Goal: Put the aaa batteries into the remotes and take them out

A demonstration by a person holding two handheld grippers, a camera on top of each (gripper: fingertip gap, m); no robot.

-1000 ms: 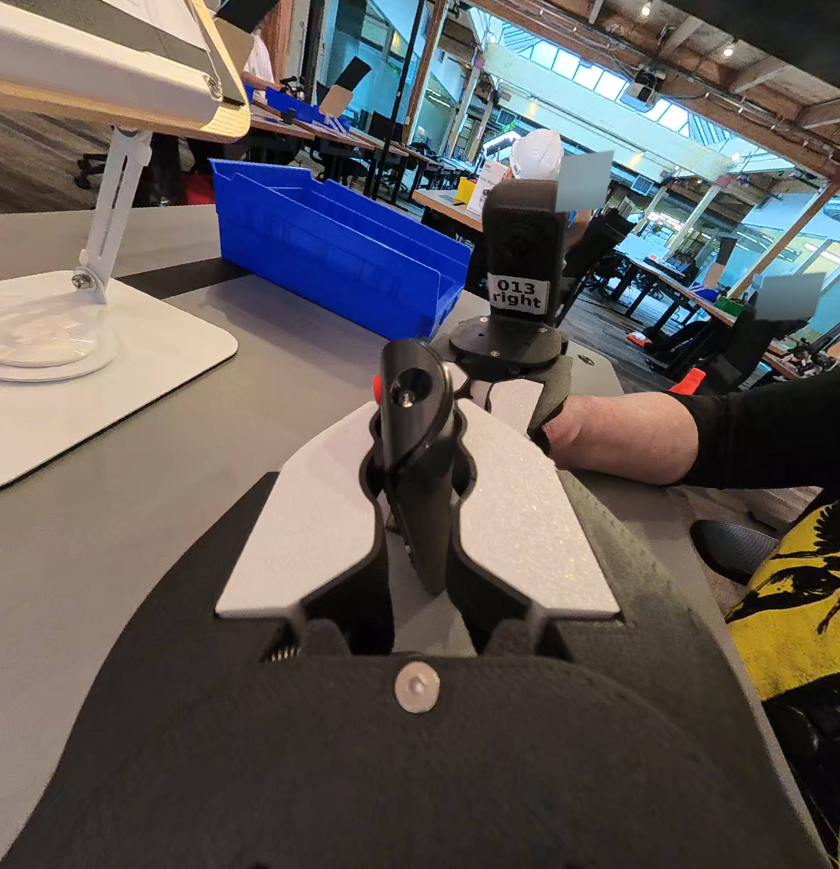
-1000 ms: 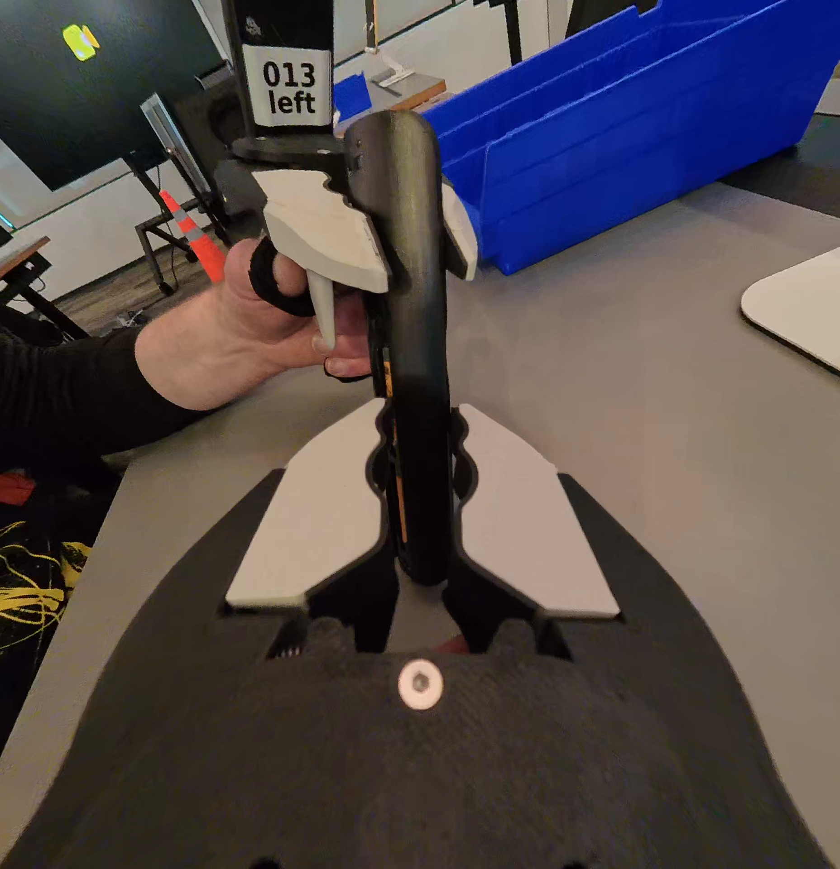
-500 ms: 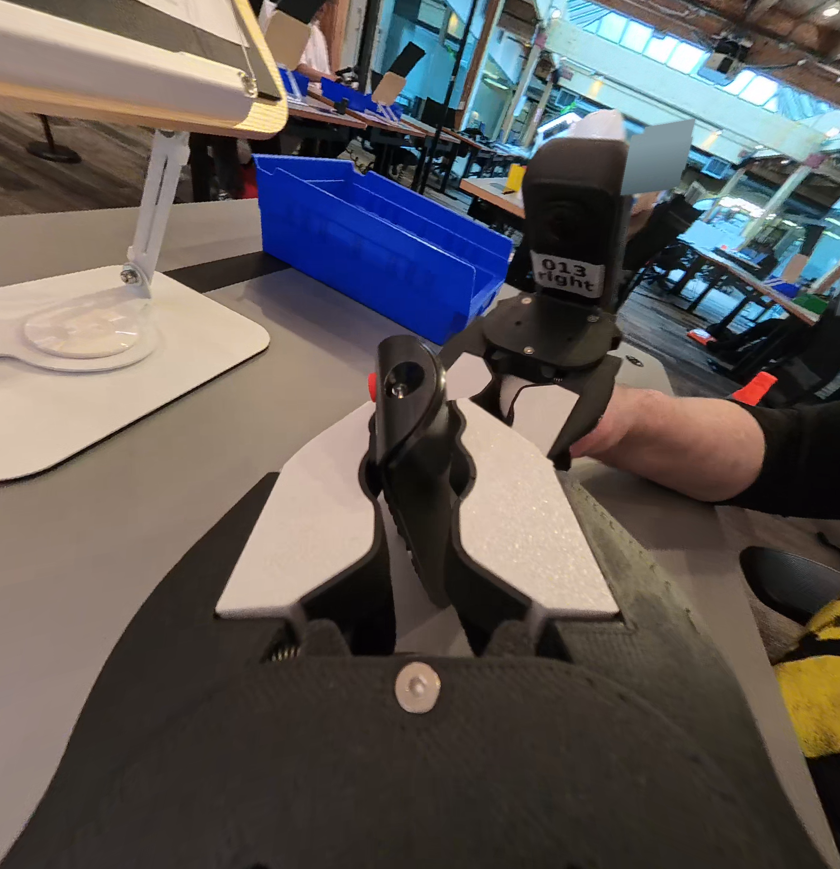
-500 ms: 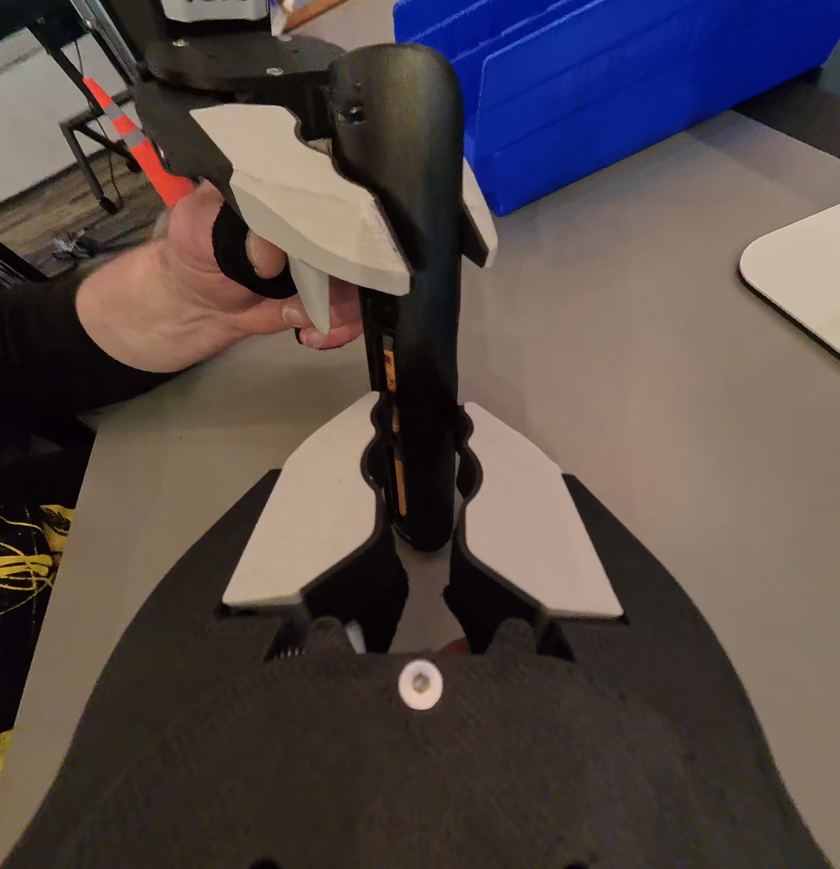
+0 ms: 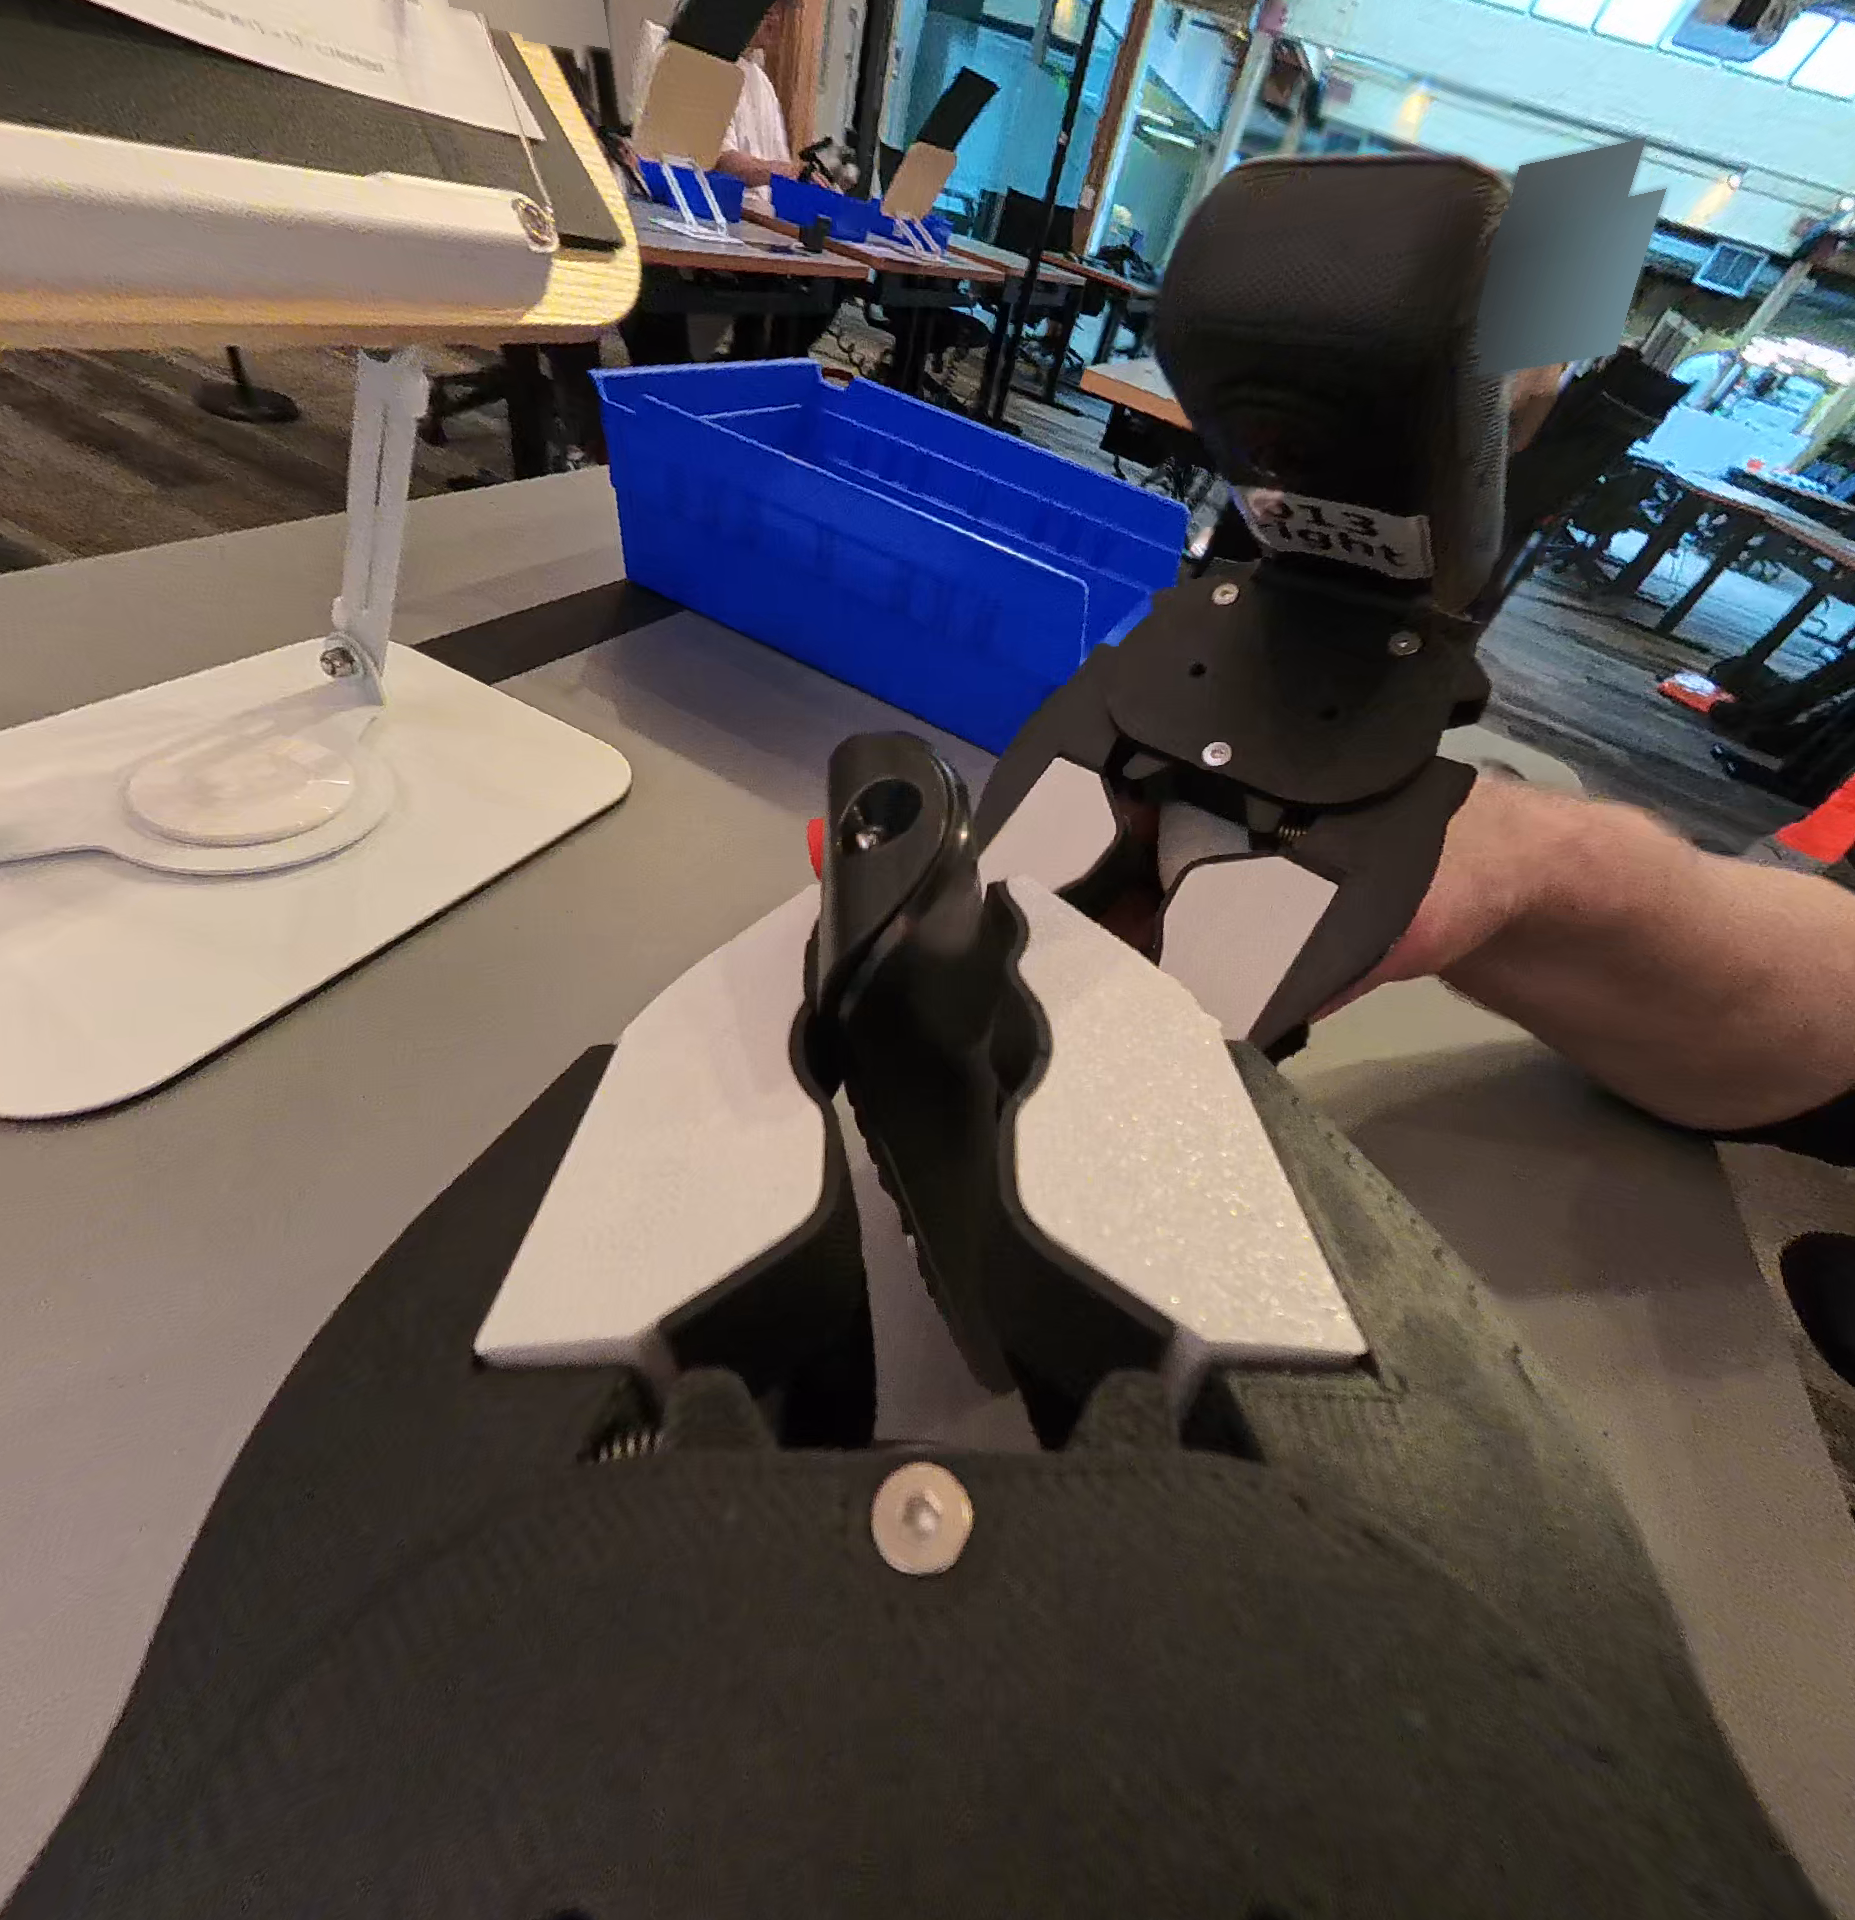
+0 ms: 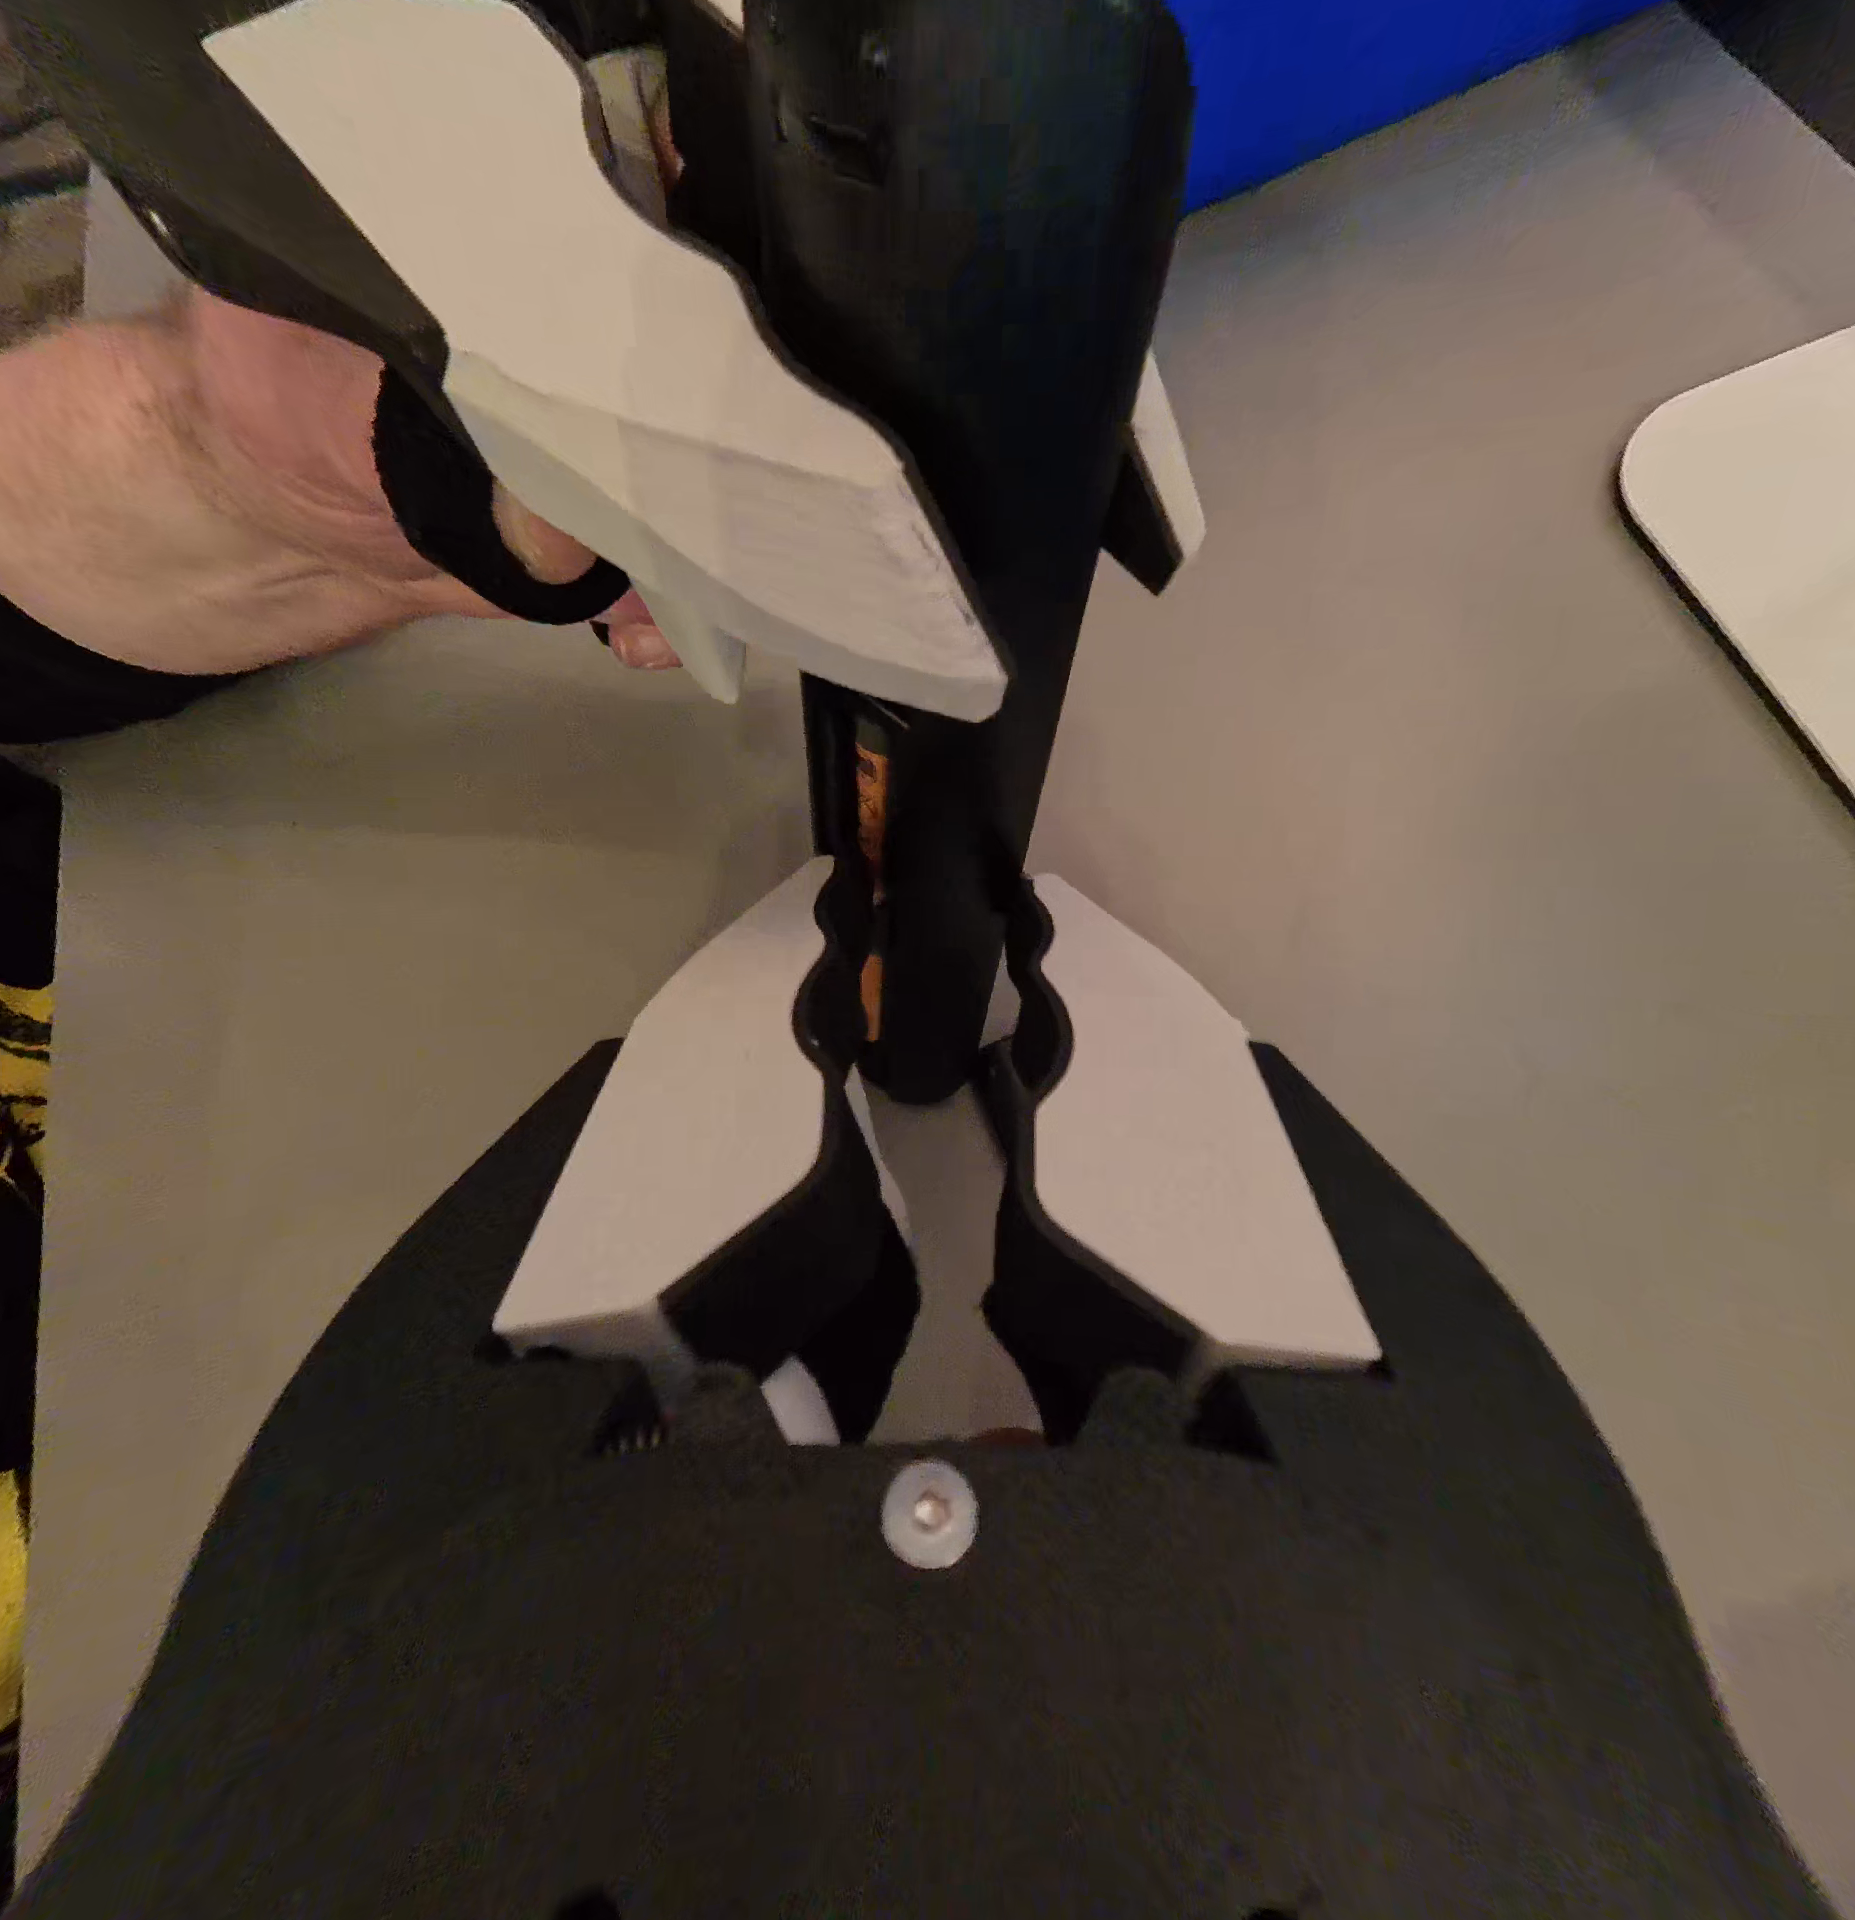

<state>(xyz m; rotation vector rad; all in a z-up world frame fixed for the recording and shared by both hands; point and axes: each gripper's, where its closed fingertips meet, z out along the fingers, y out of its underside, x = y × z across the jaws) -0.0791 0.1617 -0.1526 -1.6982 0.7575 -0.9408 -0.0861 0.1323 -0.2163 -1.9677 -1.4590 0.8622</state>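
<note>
The black remote [image 5: 907, 997] is held up above the grey table [image 5: 227, 1195], pinched at both ends. A battery [image 6: 869, 831] with an orange band is seen in its open slot. One end is squeezed by the left gripper [image 5: 918, 1049], and the other end by the right gripper [image 6: 928, 977]. A blue bin [image 5: 861, 582] is set farther back, and a white stand [image 5: 279, 831] is placed off to the side.
</note>
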